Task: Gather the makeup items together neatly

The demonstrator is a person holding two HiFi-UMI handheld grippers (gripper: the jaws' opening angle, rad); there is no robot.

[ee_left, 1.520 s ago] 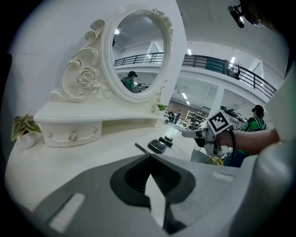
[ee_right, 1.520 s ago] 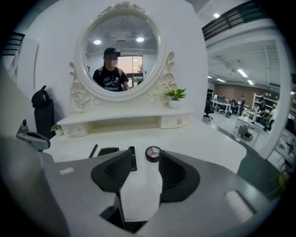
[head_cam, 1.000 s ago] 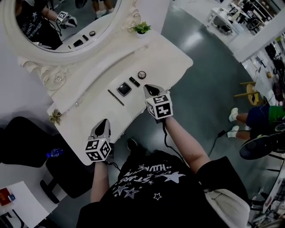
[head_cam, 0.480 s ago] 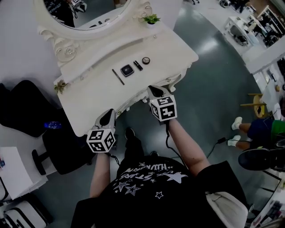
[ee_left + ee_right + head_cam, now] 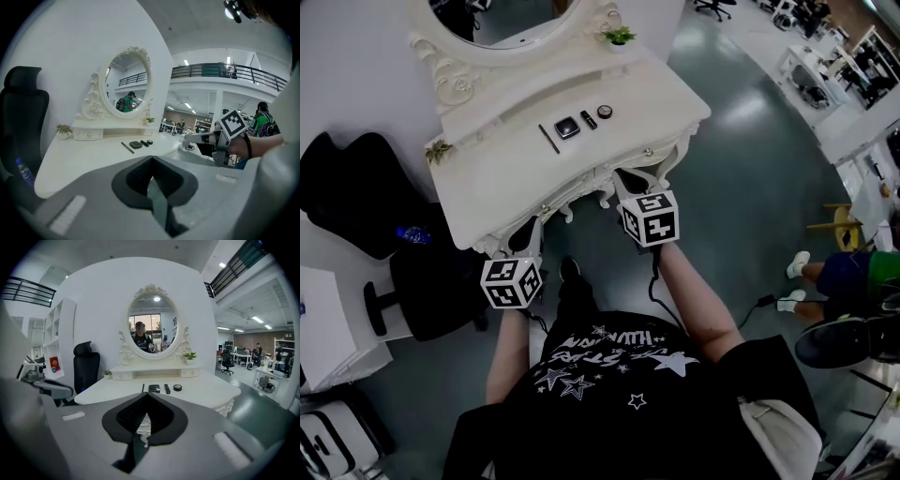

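Four makeup items lie in a row on the white dressing table [image 5: 525, 173]: a thin dark pencil [image 5: 548, 138], a black square compact [image 5: 567, 127], a dark lipstick [image 5: 589, 120] and a small round pot [image 5: 605, 112]. Both gripper views show the same row: pencil [image 5: 143, 388], compact [image 5: 136, 145], lipstick [image 5: 167, 388], pot [image 5: 177, 387]. My left gripper [image 5: 529, 240] is shut and empty, off the table's front edge. My right gripper [image 5: 628, 181] is also shut and empty, just before the front edge, well short of the items.
An oval mirror [image 5: 506, 19] stands at the table's back, with small plants [image 5: 439, 150] [image 5: 620, 37] at each end. A black chair [image 5: 356, 187] with a blue bottle [image 5: 412, 232] is at the left. A yellow stool [image 5: 839, 211] and people are far right.
Both grippers have drawn back from over the tabletop to beyond its front edge. The table looks farther away. The four items have kept their places.
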